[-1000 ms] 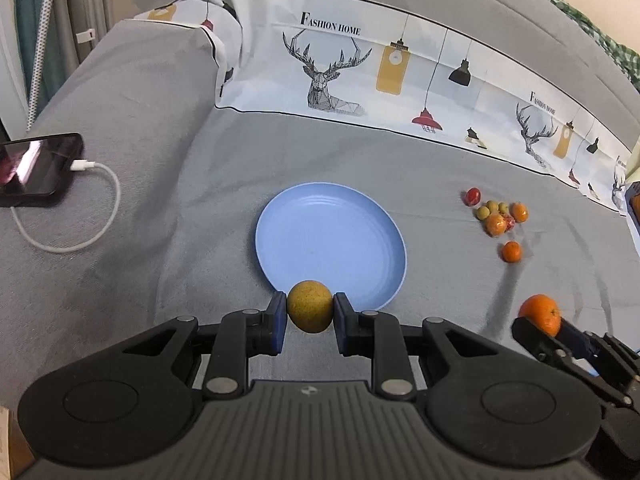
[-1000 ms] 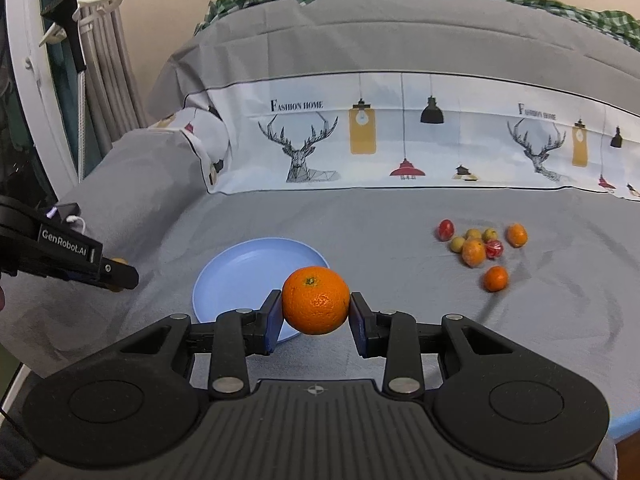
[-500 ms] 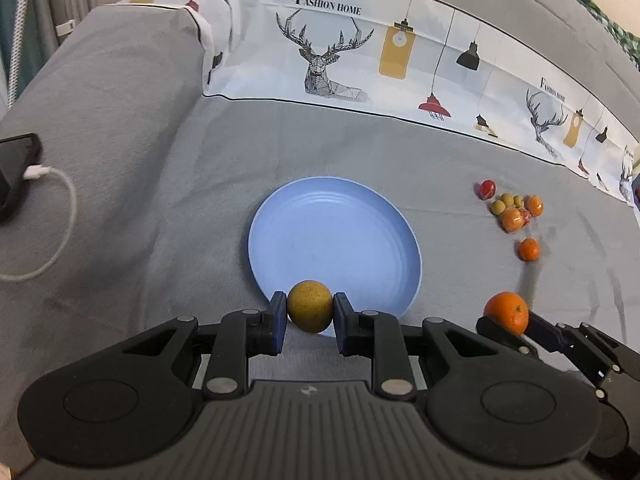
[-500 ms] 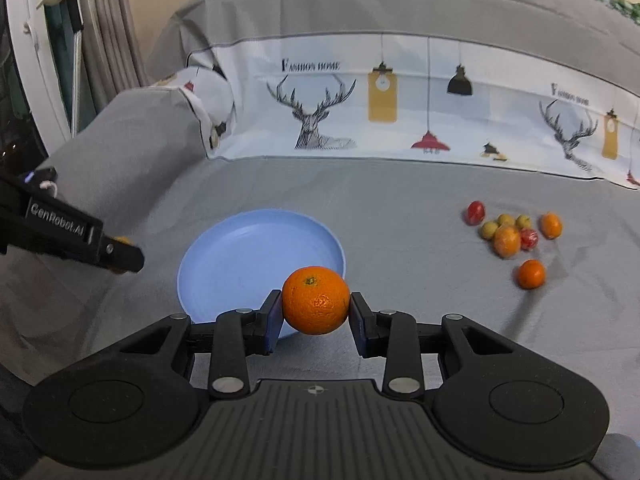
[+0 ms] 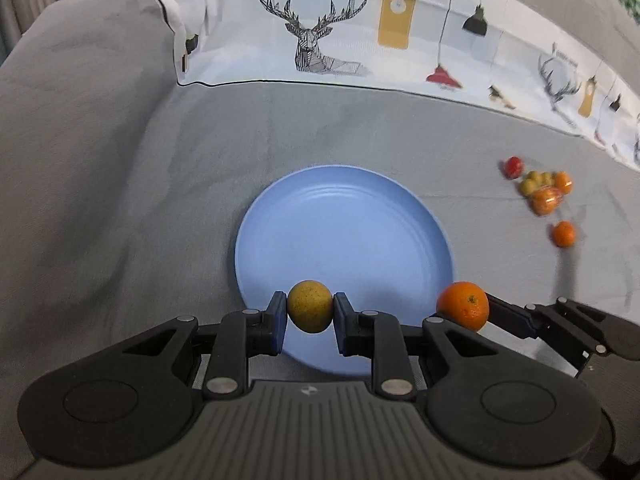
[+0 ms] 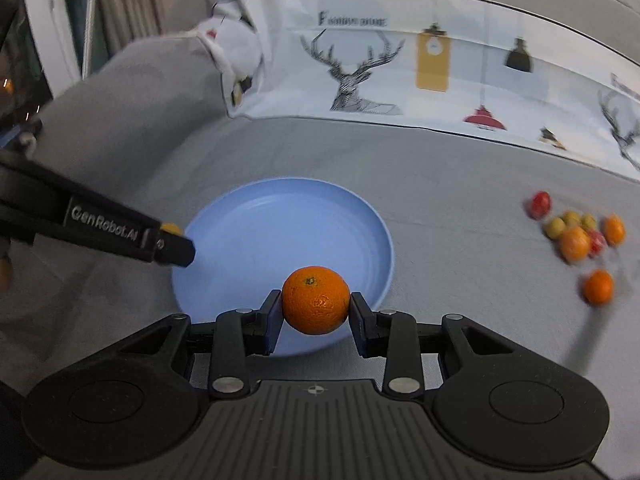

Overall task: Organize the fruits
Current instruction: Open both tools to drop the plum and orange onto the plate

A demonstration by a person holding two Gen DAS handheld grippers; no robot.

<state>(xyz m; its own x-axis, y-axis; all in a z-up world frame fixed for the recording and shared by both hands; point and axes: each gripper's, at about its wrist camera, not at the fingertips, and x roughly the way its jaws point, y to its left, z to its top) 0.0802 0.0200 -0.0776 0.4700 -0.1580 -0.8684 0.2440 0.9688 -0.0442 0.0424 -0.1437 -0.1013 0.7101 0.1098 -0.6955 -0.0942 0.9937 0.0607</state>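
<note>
A light blue plate (image 5: 344, 216) (image 6: 280, 220) lies on the grey bedspread. My left gripper (image 5: 310, 314) is shut on a yellow-brown round fruit (image 5: 310, 312) and holds it over the plate's near rim. My right gripper (image 6: 316, 312) is shut on an orange (image 6: 316, 300) over the plate's near right rim; the orange also shows in the left wrist view (image 5: 464, 306). The left gripper shows in the right wrist view (image 6: 172, 242) at the plate's left edge, the yellow fruit (image 6: 170, 227) mostly hidden behind a finger.
A cluster of several small fruits, red, yellow-green and orange (image 5: 544, 190) (image 6: 576, 236), lies on the bedspread right of the plate, with one small orange (image 5: 564, 234) (image 6: 598, 286) nearer. A white printed pillowcase (image 5: 360, 32) runs along the back.
Both grippers have moved forward and closer to the plate, still holding their fruits. The orange now sits over the plate's right rim. The phone and cable have left the left wrist view.
</note>
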